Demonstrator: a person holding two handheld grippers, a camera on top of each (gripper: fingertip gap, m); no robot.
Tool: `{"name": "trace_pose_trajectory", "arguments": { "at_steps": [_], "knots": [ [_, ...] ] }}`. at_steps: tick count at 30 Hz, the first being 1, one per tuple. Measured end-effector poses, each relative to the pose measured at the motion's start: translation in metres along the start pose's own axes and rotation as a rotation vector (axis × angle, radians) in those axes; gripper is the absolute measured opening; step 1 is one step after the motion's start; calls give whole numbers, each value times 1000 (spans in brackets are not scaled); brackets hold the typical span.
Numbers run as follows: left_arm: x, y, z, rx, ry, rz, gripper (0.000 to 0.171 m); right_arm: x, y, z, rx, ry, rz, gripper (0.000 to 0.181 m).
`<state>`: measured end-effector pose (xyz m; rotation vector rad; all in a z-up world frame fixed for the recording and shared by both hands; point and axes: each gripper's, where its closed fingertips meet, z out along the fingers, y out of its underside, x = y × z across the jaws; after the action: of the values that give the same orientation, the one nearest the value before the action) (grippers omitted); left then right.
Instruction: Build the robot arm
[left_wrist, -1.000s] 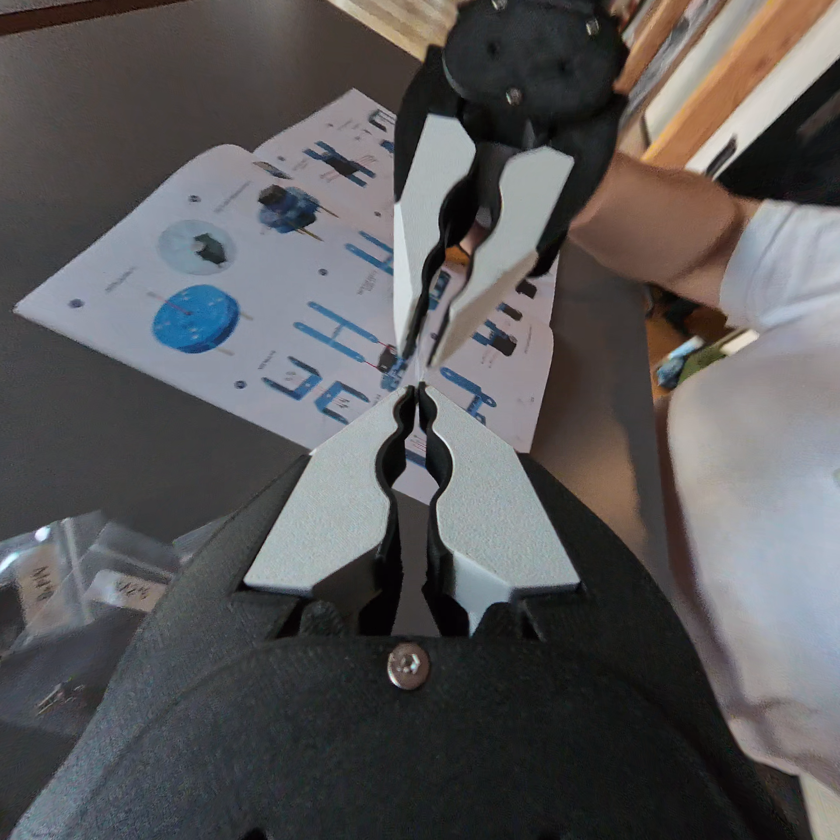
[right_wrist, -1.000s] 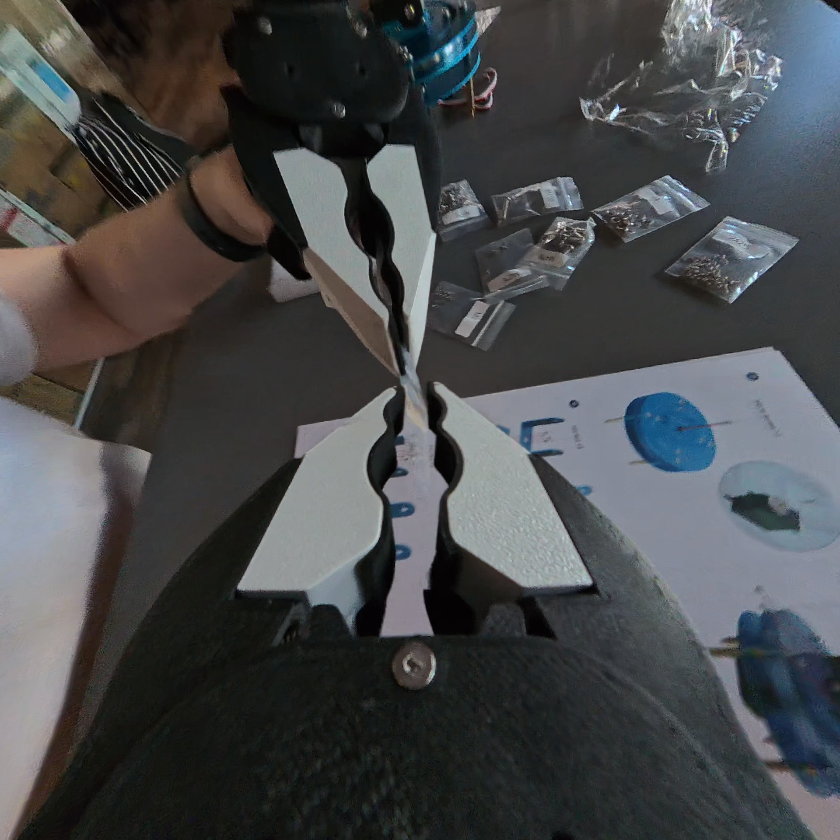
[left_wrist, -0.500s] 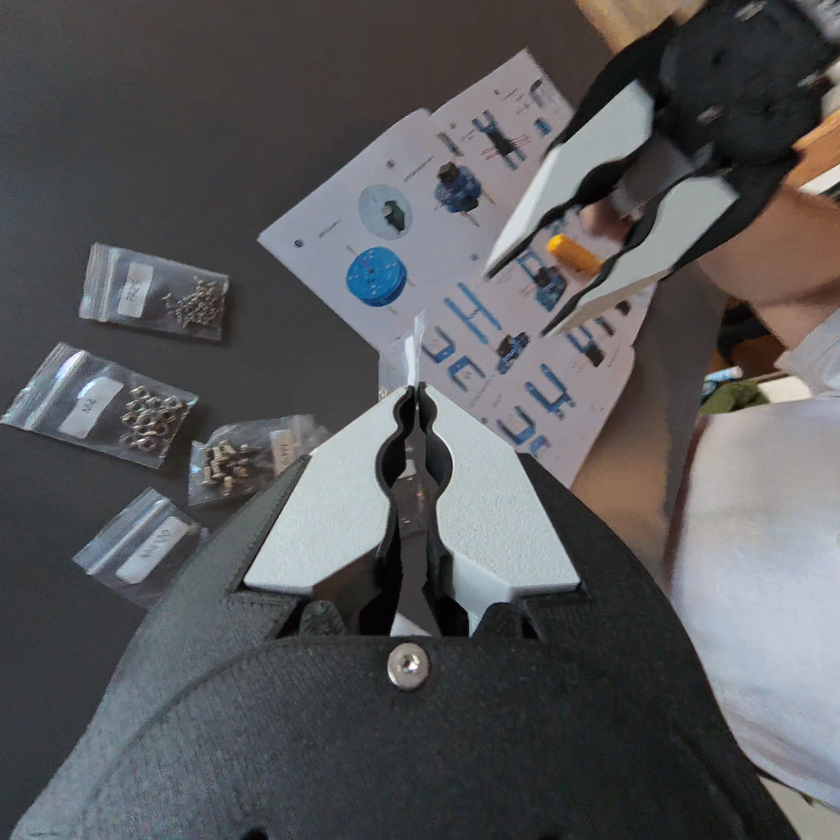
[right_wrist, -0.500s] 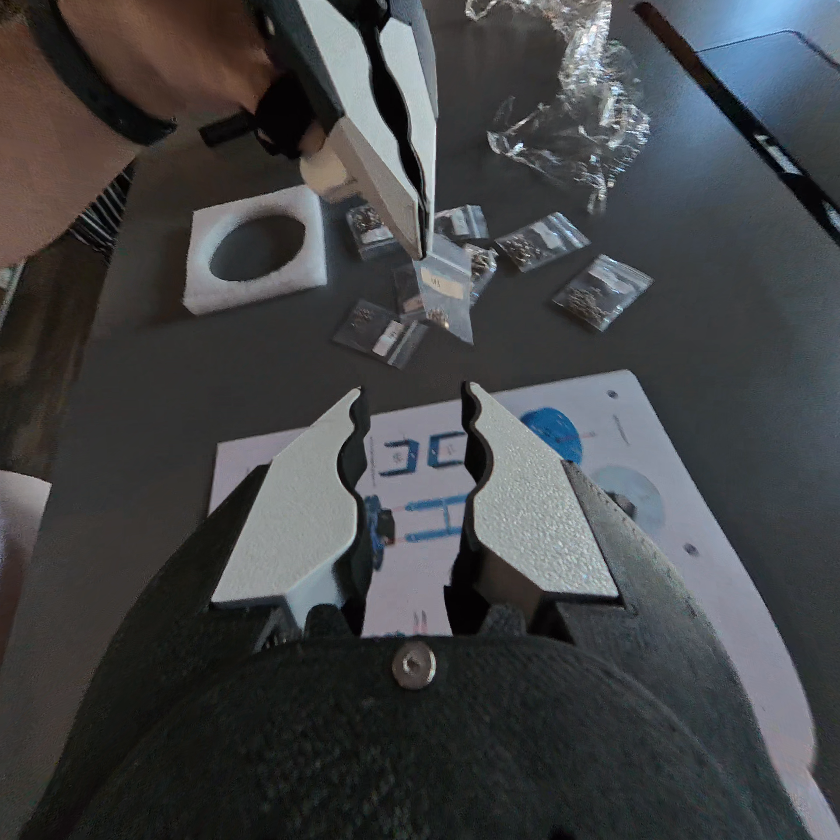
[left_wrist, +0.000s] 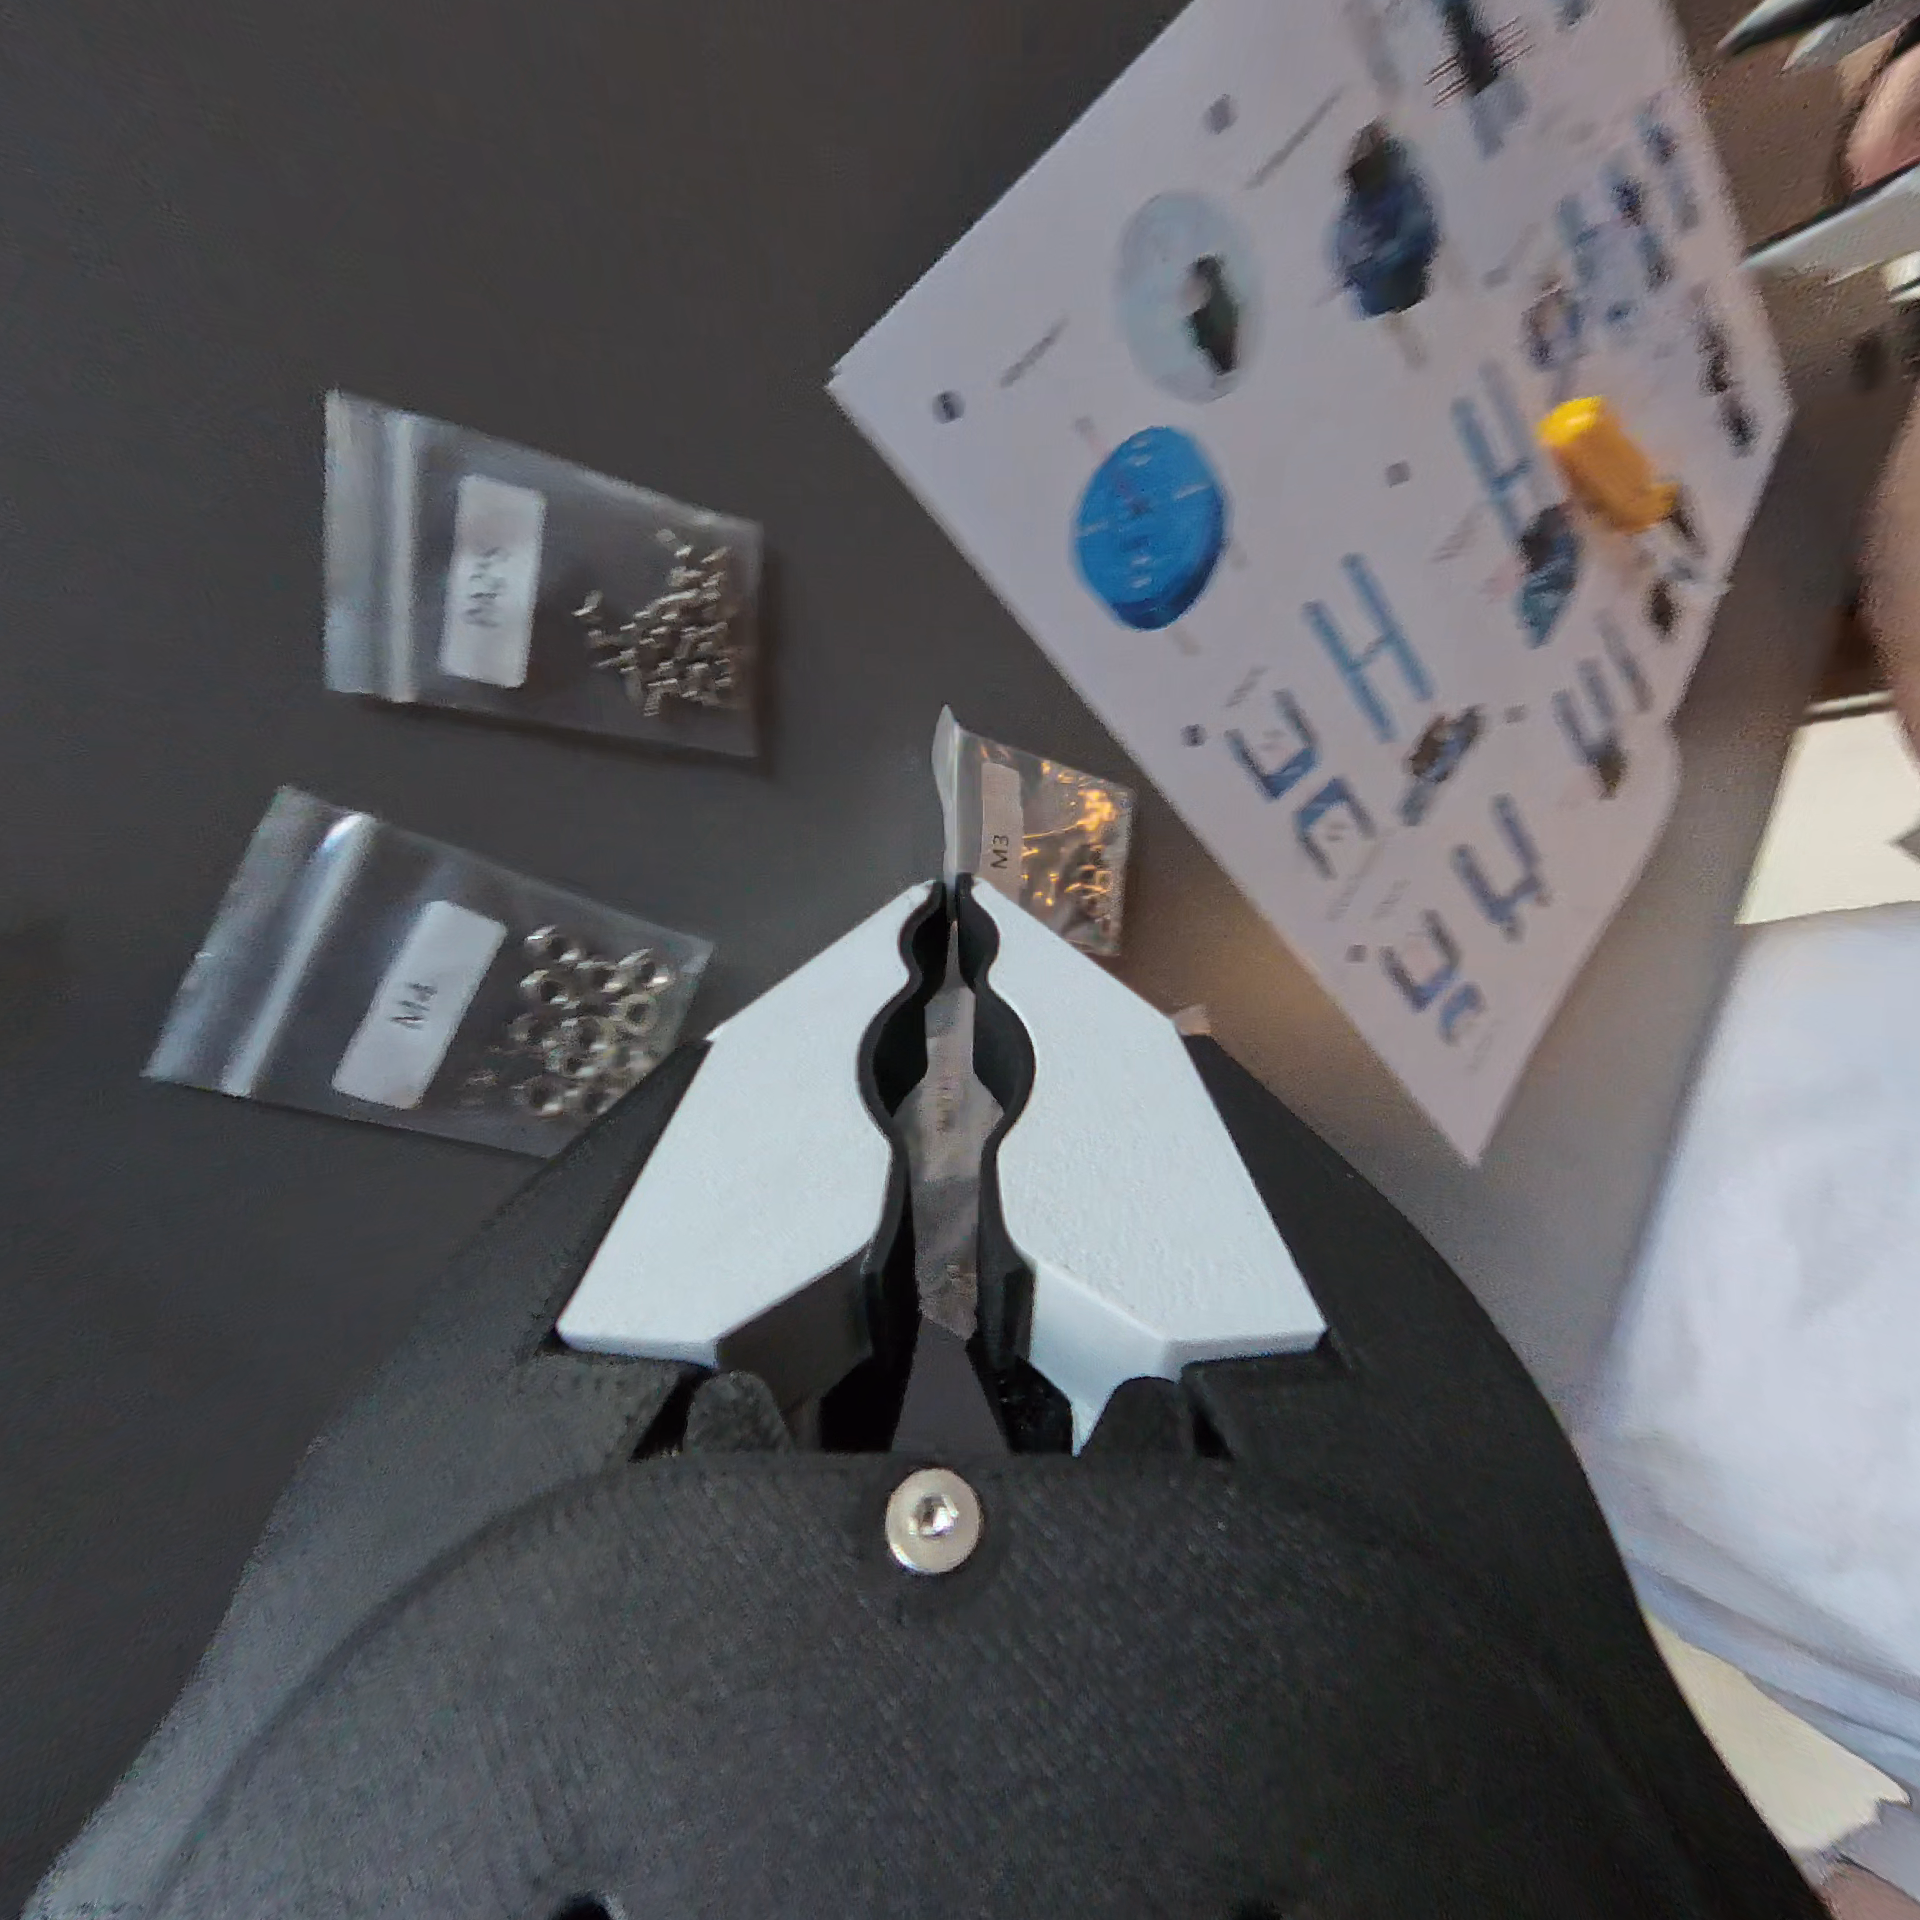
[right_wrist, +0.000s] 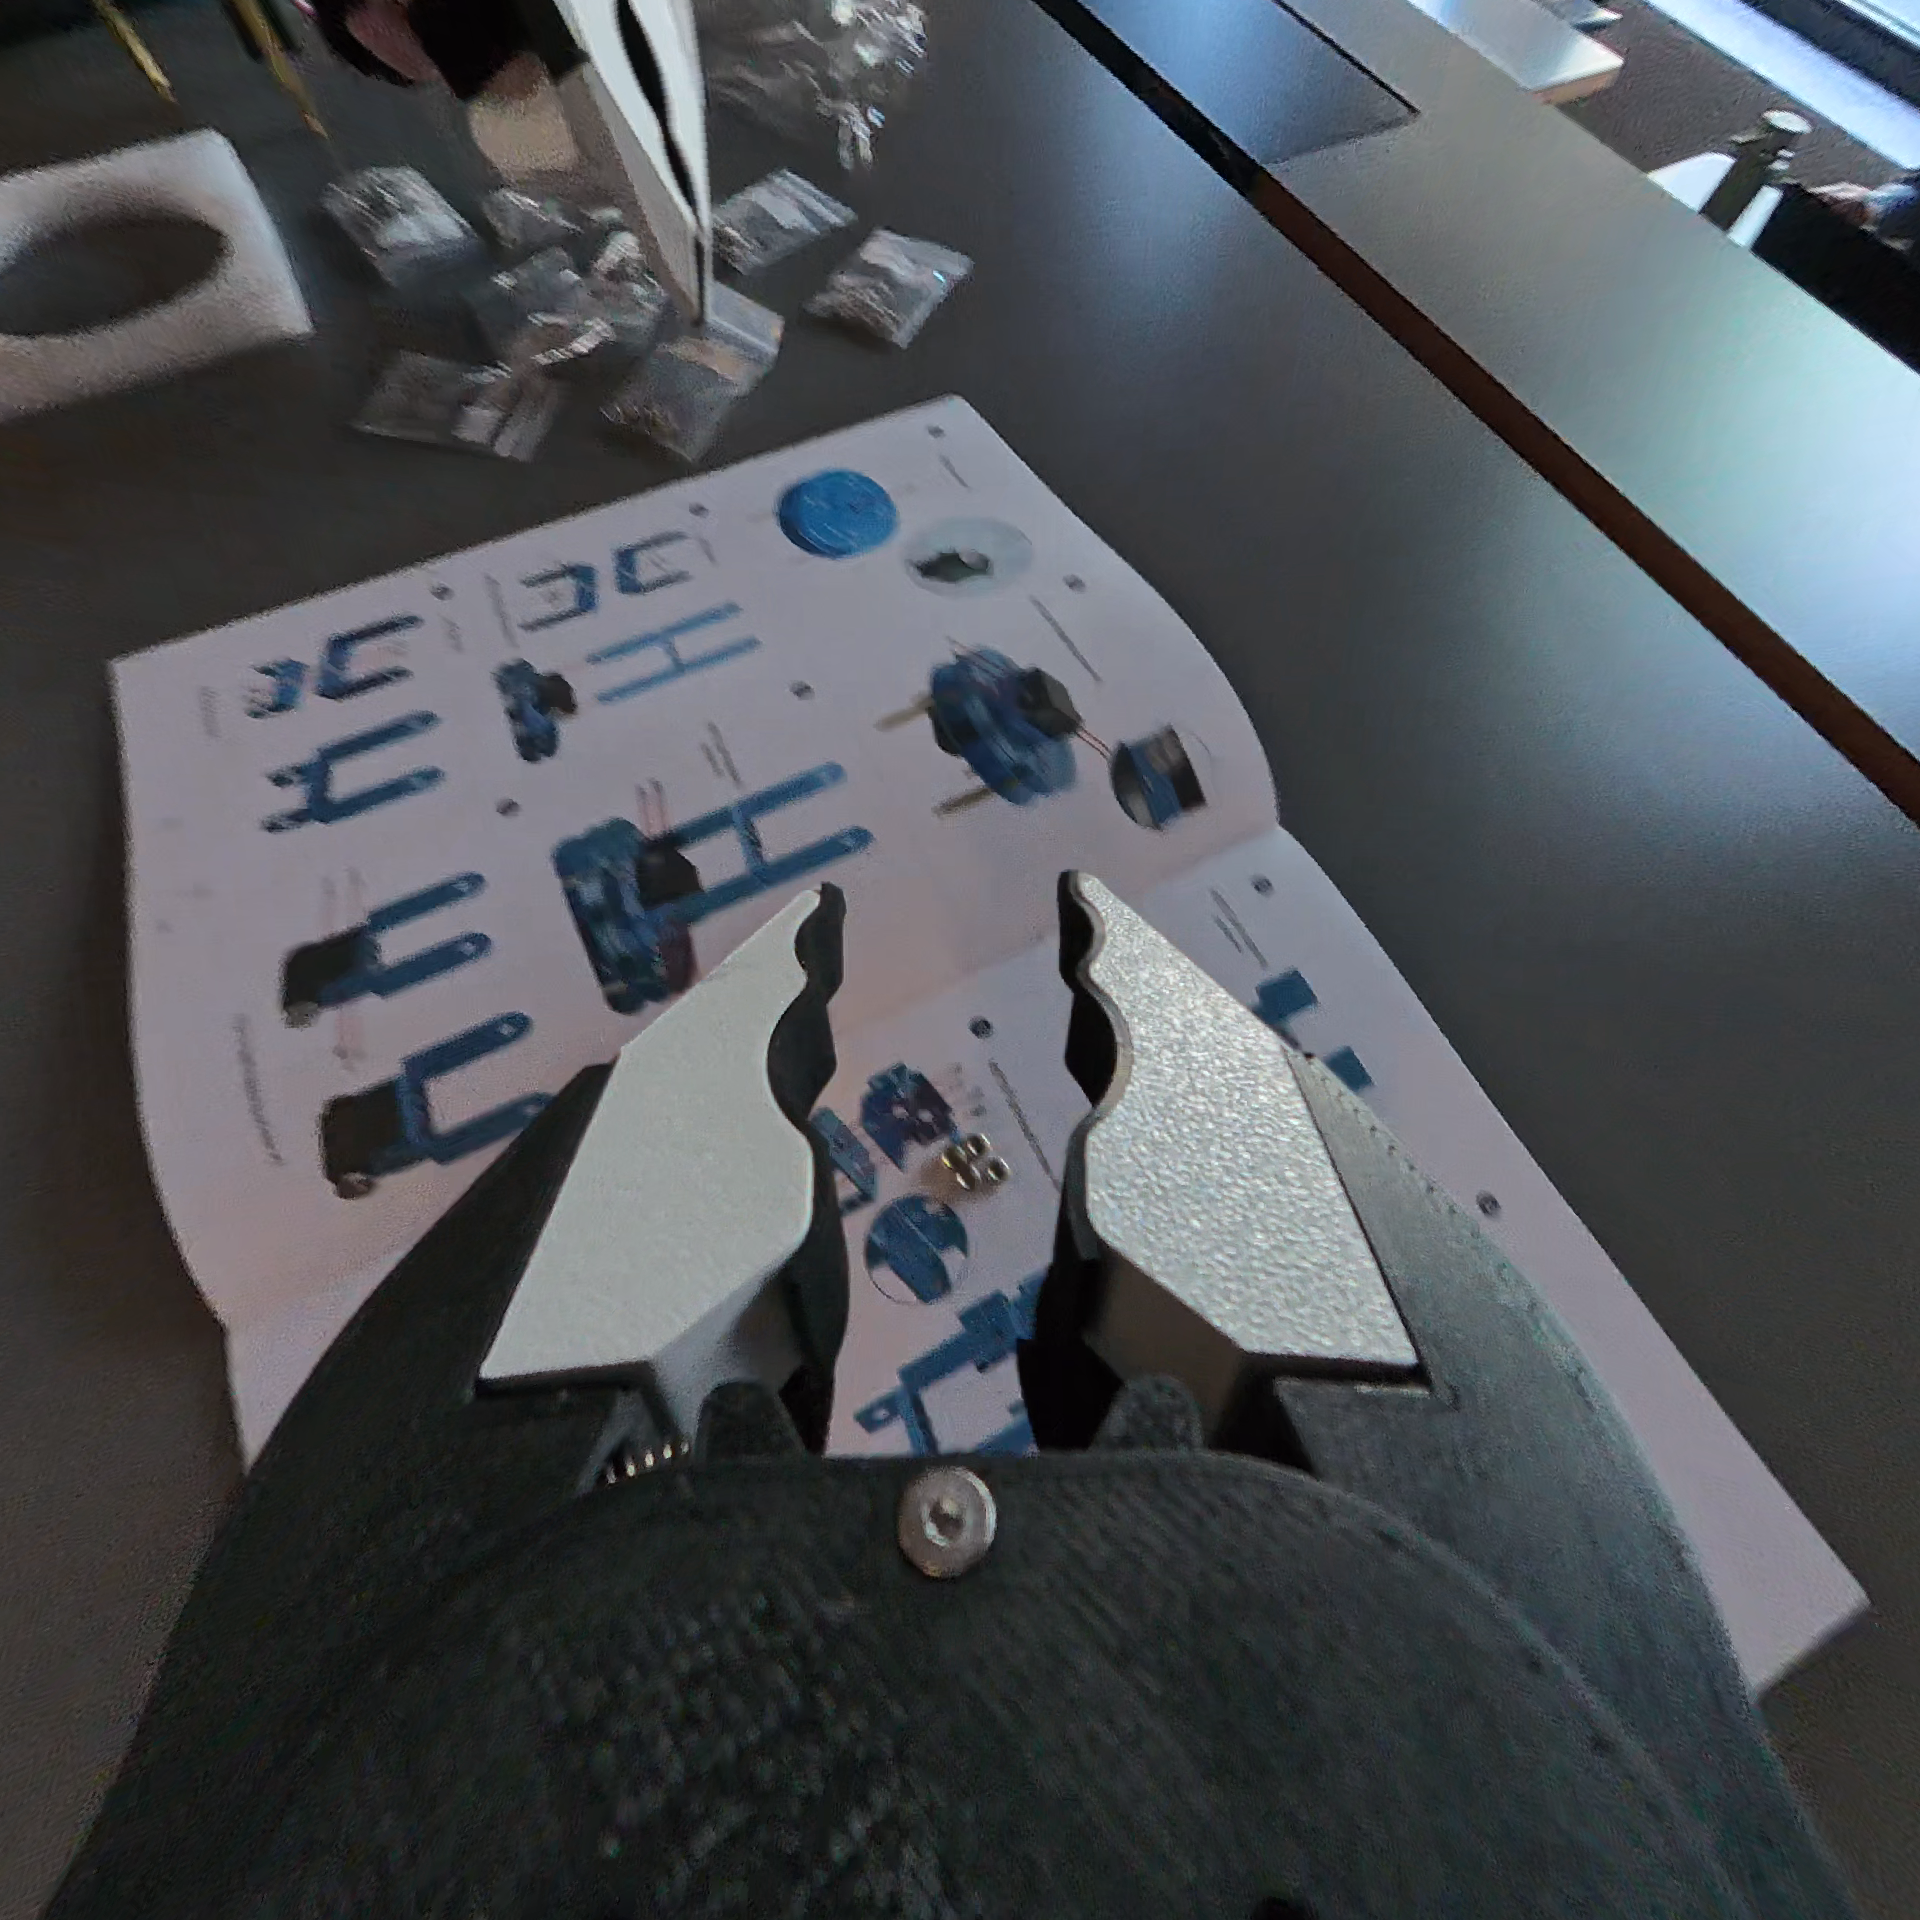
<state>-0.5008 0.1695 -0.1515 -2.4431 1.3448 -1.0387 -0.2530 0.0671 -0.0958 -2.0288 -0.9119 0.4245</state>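
held bag: small clear zip bag (left_wrist: 1023, 842) with a white label and tiny metal bits inside, pinched by its top edge right at the tips of the left gripper (left_wrist: 954, 906); most of the bag sticks out toward 1 o'clock, and a strip of plastic runs back between the jaws
left jaws: closed tight on that bag, no gap at the tips
right jaws: right gripper (right_wrist: 943, 902) is spread wide with nothing in it, hanging over the instruction sheet (right_wrist: 665, 790)
near right jaws: a few little silver nuts (right_wrist: 975, 1164) lie loose on the sheet, showing in the gap between the jaws
other bags: two more labelled bags on the dark table (left_wrist: 312, 260), one at 10 o'clock from the left tips (left_wrist: 540, 577), one at 9 o'clock (left_wrist: 436, 1018)
only in left view: a yellow part (left_wrist: 1600, 473) over the sheet at 2 o'clock
only in right view: white foam block with a round cutout (right_wrist: 125, 270) at 11 o'clock, plus crumpled clear plastic (right_wrist: 831, 62) at 12
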Motion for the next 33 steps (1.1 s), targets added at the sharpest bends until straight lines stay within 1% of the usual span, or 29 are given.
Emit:
{"name": "trace_pose_trajectory", "arguments": {
  "at_steps": [1, 3, 4, 5, 7, 10, 12, 14, 16, 17, 18, 21, 23, 25, 27, 28, 30, 33],
  "knots": [
    [-5, 0, 2, -10, -15, 5, 0, 5, 6, -2, -2, 23, 2, 41],
    [-5, -6, 2, 17, -16, 17, 1, 15, 13, -4, 8, 62, -3, 41],
    [-4, -10, 0, 38, -23, 25, 11, 19, 15, -6, 19, 85, -12, 42],
    [1, -14, -3, 62, -17, 37, 17, 24, 16, -8, 34, 109, -22, 43],
    [8, -21, -11, 109, -43, 54, 23, 35, 17, -16, 73, 172, -26, 45],
    [8, -33, -30, 191, -242, 140, 36, 61, 22, -40, 103, 306, -31, 52],
    [15, -47, -47, 310, -397, 226, 46, 84, 34, -62, 80, 414, -15, 51],
    [34, -58, -57, 428, -481, 307, 50, 106, 48, -83, 59, 482, -3, 51],
    [50, -64, -60, 497, -558, 342, 54, 121, 60, -97, 55, 516, 12, 49],
    [56, -66, -60, 513, -591, 348, 56, 128, 64, -103, 69, 536, 23, 48],
    [63, -68, -57, 514, -602, 347, 64, 133, 67, -107, 85, 544, 30, 48],
    [83, -73, -43, 511, -568, 305, 82, 149, 74, -116, 110, 613, -1, 47],
    [87, -80, -46, 564, -621, 292, 83, 157, 76, -121, 98, 681, -40, 47],
    [84, -85, -54, 607, -721, 302, 82, 158, 76, -118, 72, 697, -73, 50],
    [73, -82, -56, 581, -801, 289, 85, 154, 73, -108, 43, 661, -107, 60],
    [69, -79, -52, 575, -790, 286, 86, 151, 74, -103, 25, 641, -124, 61],
    [58, -71, -42, 574, -756, 254, 81, 146, 74, -91, 11, 598, -143, 61],
    [30, -51, -41, 539, -815, 199, 77, 141, 78, -81, -19, 570, -157, 60]
  ]
}}
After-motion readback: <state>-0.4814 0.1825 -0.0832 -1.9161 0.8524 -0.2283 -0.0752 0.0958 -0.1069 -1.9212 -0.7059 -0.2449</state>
